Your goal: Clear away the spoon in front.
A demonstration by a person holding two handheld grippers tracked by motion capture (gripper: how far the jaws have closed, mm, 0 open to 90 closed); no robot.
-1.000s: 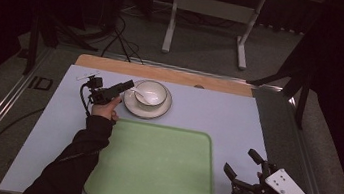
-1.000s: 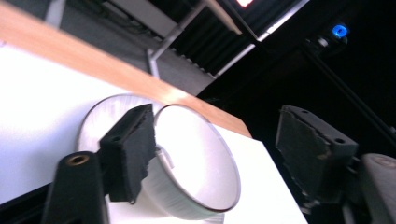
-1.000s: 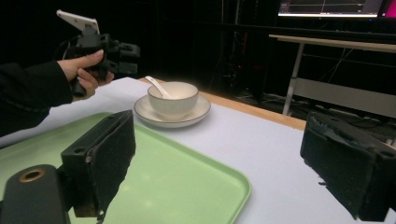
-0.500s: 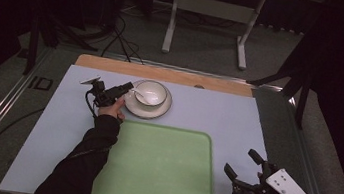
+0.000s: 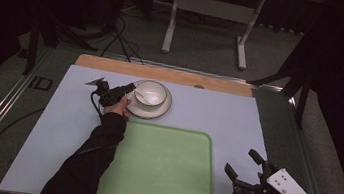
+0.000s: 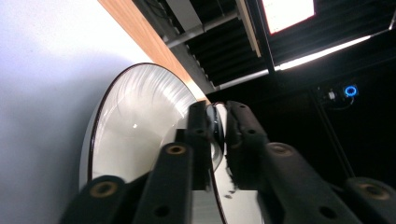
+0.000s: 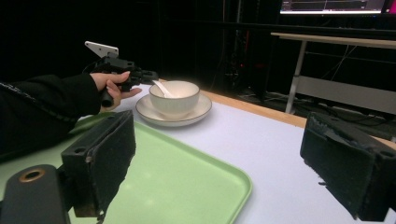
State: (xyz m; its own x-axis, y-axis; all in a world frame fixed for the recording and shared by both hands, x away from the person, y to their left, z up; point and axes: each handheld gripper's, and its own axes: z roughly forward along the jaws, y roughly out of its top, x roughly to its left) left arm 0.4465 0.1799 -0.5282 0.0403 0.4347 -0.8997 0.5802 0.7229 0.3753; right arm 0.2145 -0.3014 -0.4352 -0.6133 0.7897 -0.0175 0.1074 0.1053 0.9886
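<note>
A white bowl [image 5: 153, 93] [image 7: 173, 95] stands on a white plate [image 5: 145, 112] [image 7: 187, 119] [image 6: 135, 126] at the back of the blue-grey table top. A white spoon [image 5: 142, 96] [image 7: 161, 87] leans in the bowl with its handle toward the left. My left gripper [image 5: 131, 88] [image 7: 150, 74] [image 6: 217, 109] lies level at the bowl's left rim. Its jaws have just been closing and now pinch the tip of the spoon's handle. My right gripper [image 5: 241, 161] [image 7: 219, 140] hovers open and empty off the tray's right front corner.
A light green tray [image 5: 161, 166] [image 7: 177, 186] lies flat at the front middle, between the bowl and the person. A wooden strip [image 5: 163, 73] runs along the table's far edge. Beyond it stand a white table frame [image 5: 209, 6] and cables on the floor.
My left gripper has edged right toward the bowl and dropped a little, and its jaws have drawn together on the spoon handle. The right gripper has stayed put.
</note>
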